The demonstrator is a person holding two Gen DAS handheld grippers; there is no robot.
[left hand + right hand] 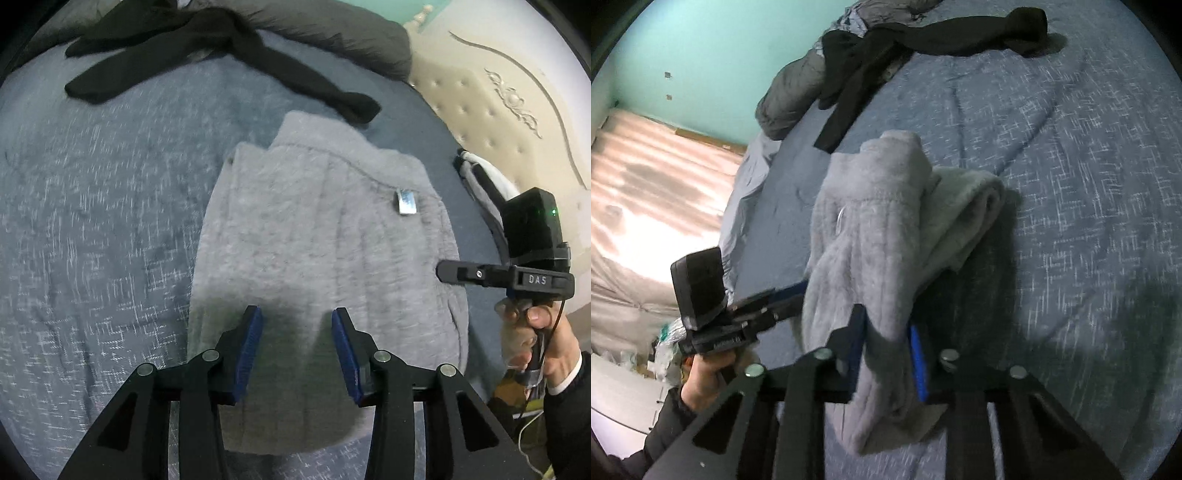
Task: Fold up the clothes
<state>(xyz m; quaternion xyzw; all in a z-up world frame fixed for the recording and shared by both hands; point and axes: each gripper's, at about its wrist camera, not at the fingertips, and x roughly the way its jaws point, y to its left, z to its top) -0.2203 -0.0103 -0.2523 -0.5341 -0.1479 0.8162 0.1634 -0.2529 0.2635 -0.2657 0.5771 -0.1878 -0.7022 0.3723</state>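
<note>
While your right tongs (886,343) pinch the soft, floppy grey fleece garment (314,236), left tongs (297,332) gape empty; grip its thick folded edge.

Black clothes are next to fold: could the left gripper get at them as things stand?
Probably yes. The left gripper has its jaws open and empty above the grey garment, and the black clothes lie uncovered farther up the bed, with nothing on top of them.

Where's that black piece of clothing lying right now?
The black garment lies stretched out at the far end of the blue bedspread, just beyond the grey sweater and against a dark grey pillow. Neither gripper touches it.
</note>
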